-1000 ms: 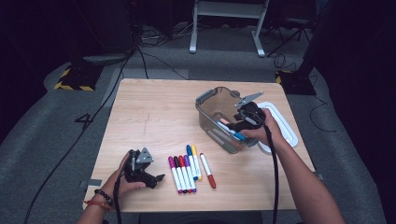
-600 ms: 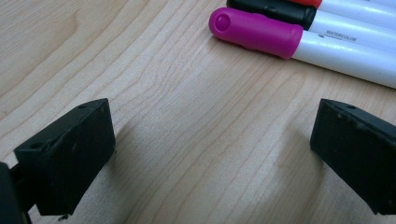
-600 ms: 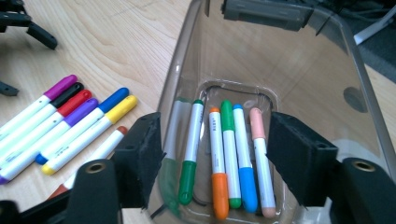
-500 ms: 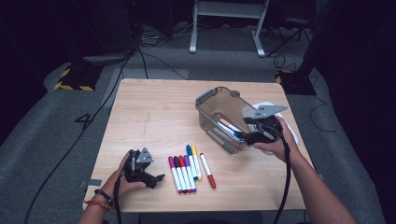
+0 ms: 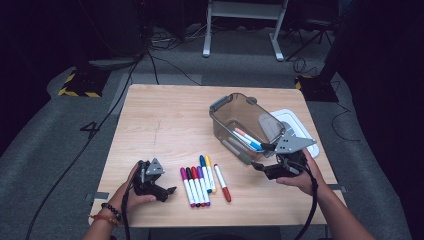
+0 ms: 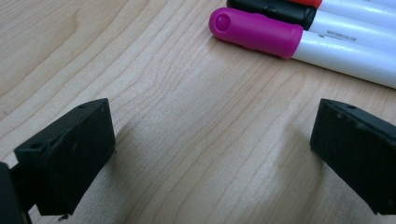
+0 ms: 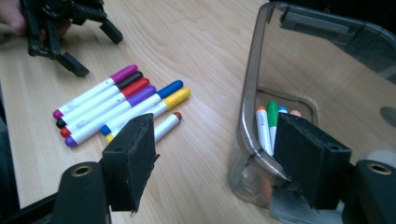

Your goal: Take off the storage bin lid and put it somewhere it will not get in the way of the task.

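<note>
R tool [image 5: 261, 159] has pulled back from the bin [image 5: 235, 116] toward the surface's near-right edge, jaws just opened wide, empty; markers [image 5: 202, 179] wait near front edge. L tool [image 5: 169, 192] gapes idle. Next pickup probably.

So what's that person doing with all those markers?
They are putting markers into a clear bin, using a gripper in each hand. The right gripper has just been opening, nothing between its jaws, beside the bin with some markers inside. The left gripper rests open by the row of markers on the table.
</note>
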Motion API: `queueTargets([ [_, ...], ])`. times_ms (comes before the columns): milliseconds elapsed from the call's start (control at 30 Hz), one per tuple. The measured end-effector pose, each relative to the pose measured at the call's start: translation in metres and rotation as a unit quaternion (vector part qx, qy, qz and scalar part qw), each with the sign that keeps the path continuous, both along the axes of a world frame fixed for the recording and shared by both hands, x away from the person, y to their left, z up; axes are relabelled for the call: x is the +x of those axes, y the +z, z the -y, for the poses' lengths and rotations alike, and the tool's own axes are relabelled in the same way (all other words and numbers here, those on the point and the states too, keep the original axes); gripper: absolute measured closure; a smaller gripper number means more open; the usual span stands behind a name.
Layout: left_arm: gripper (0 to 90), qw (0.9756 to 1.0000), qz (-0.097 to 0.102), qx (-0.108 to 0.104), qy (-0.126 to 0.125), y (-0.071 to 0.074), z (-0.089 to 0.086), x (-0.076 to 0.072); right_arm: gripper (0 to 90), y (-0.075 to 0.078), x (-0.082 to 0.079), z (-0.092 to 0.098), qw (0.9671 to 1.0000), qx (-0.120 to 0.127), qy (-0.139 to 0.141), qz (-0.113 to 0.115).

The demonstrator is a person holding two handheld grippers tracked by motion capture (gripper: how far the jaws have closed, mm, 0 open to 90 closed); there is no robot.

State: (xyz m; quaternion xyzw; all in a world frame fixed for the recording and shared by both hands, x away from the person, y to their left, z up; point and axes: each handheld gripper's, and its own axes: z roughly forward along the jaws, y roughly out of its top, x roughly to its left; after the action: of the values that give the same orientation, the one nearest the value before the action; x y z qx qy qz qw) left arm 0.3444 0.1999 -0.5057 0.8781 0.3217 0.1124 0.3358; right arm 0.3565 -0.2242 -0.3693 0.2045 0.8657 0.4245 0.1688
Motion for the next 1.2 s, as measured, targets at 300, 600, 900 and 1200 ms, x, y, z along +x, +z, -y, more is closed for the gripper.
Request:
queueTargets([
  [300,0.2,1.0000,0.000,0.000,0.000,0.000,0.000,0.000,30.9,-0.026,-0.017,-0.009,0.9998,-0.002,0.016,-0.006],
  [600,0.3,1.0000,0.000,0.000,0.000,0.000,0.000,0.000,31.8,-0.064,-0.016,-0.036,0.9988,-0.028,0.024,-0.032],
  [900,0.2,1.0000,0.000,0.000,0.000,0.000,0.000,0.000,32.1,-0.092,-0.018,-0.069,0.9973,-0.047,0.029,-0.048],
  [1200,0.3,1.0000,0.000,0.001,0.001,0.000,0.000,0.000,37.5,-0.113,-0.016,-0.078,0.9949,-0.068,0.027,-0.069],
])
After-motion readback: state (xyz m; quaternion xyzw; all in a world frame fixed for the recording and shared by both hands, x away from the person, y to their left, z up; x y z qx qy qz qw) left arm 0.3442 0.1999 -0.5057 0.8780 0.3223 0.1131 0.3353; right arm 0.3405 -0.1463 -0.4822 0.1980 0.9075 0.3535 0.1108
